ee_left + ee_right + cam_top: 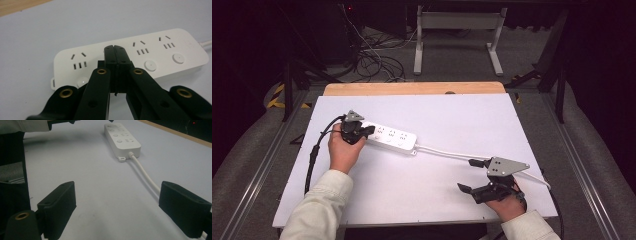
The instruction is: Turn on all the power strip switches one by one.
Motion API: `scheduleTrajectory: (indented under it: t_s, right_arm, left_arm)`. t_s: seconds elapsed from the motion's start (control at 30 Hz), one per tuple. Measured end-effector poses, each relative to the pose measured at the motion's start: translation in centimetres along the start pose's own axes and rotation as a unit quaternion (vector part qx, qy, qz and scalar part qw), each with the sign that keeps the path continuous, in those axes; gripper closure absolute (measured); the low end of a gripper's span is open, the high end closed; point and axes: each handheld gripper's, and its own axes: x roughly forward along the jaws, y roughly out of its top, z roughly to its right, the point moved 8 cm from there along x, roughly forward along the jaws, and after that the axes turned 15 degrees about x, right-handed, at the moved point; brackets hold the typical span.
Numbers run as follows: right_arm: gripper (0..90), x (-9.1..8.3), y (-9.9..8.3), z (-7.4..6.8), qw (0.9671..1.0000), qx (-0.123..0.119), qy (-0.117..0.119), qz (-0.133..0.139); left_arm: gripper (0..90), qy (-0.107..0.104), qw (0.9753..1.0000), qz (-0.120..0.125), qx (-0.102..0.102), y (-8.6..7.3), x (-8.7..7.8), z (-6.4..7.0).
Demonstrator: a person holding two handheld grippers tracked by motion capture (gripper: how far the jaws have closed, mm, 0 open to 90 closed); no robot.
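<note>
The white rigid plastic power strip (389,137) looks light and smooth-sided, best gripped across its body, under the clenched, empty left gripper (115,50), while the right gripper (130,210) gapes released.

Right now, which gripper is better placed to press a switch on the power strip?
Left gripper: shut, its tips over the power strip. The right gripper hangs open near the cable.

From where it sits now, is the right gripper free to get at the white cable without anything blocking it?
Probably yes. The right gripper is open over bare table, and the white cable runs past just beyond its far finger with nothing between. The left gripper is away at the power strip, fingers shut.
</note>
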Motion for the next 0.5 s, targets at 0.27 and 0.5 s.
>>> scheduleTrajectory:
  t_s: [0.27,0.5]
  right_arm:
    - [14.2,0.03,0.0,0.02,1.0,0.0,0.001,0.0]
    - [14.2,0.03,0.0,-0.01,1.0,0.0,0.001,0.0]
  left_arm:
    - [90.0,-0.012,0.9999,0.0,0.009,0.0,0.51,0.6]
    - [90.0,-0.014,0.9997,-0.008,0.015,-0.21,0.81,0.95]
